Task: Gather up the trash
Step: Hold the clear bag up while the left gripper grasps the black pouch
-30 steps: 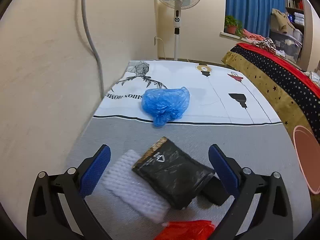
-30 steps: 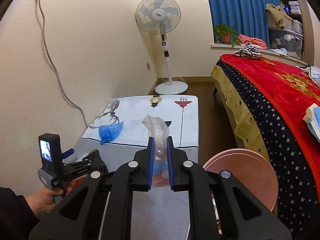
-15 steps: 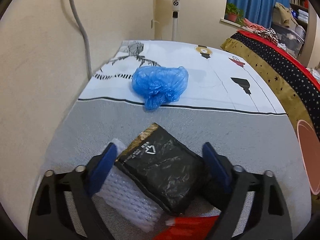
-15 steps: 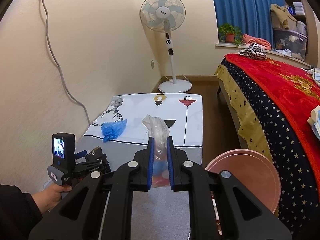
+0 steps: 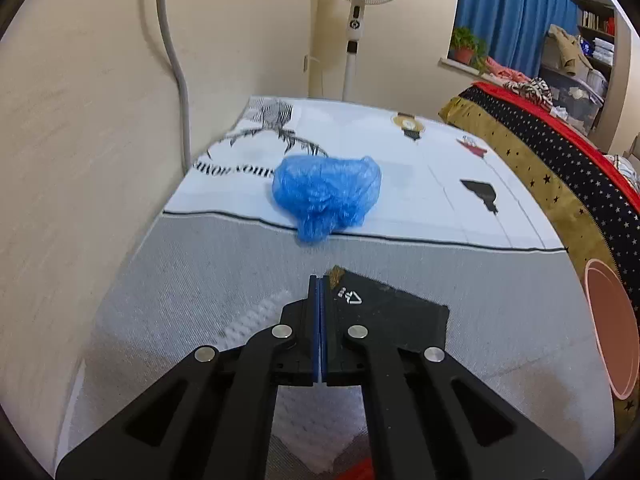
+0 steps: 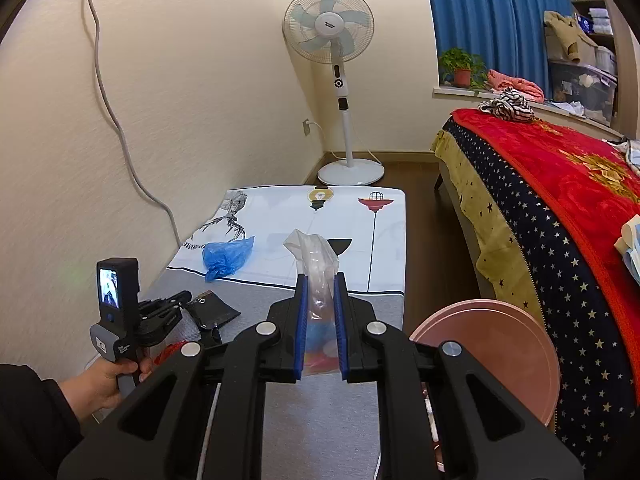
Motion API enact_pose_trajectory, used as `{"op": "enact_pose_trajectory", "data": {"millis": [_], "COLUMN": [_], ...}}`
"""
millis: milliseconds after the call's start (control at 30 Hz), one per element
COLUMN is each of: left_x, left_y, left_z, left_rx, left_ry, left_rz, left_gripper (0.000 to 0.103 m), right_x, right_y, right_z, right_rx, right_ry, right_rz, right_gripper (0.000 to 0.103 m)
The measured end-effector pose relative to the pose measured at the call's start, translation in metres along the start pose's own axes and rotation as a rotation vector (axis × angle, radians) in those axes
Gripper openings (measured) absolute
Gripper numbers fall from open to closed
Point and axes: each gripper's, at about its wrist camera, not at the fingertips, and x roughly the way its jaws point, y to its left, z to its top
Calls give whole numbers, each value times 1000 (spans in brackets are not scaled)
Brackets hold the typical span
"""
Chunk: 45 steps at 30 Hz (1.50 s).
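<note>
Pouch [image 5: 384, 316] lies flat, long axis running back-left to front-right; left gripper [image 5: 321, 284] has just closed over its corner, pads together. Right gripper [image 6: 320, 292] clamps an upright clear bag [image 6: 316, 264].

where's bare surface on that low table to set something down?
Free: the grey strip between the black packet and the pink basin, and the white printed far half right of the blue bag. Crowded: the near wall side, with packet, white foam sheet and red scrap.
</note>
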Motion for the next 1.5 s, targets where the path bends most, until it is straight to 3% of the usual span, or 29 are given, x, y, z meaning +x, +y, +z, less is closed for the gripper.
{"op": "enact_pose_trajectory", "data": {"millis": [167,333,400,467,567,633,1267,1333,1367,1500], "left_x": [-12,-15,-16,-18,-18,-14,13,14,13,11], "left_y": [6,7,2,-3,-11,-17,-39,-39,-39,-40], "left_z": [10,10,9,7,3,1,-10,-10,-11,-10], "left_rx": [-29,-50,-32,-25,-18,4,144,143,146,153], "left_ry": [-42,-28,-35,-48,-43,-16,108,114,114,100], "left_rz": [-8,-66,-75,-82,-104,-109,-63,-67,-79,-128], "left_gripper": [0,1,11,43,62,67,72,68,57,38], "right_x": [-1,-1,-1,-1,0,0,6,6,7,8], "right_y": [0,2,3,3,4,4,6,7,7,7], "right_z": [0,-1,-1,-1,-1,0,-1,-2,-2,-2], "right_rx": [-7,-17,-19,-21,-20,-19,-23,-21,-20,-20], "right_ry": [-2,1,2,2,4,8,25,27,29,33], "right_rz": [0,0,1,1,1,1,7,5,4,4], "right_gripper": [13,13,13,13,13,13,13,13,13,13]}}
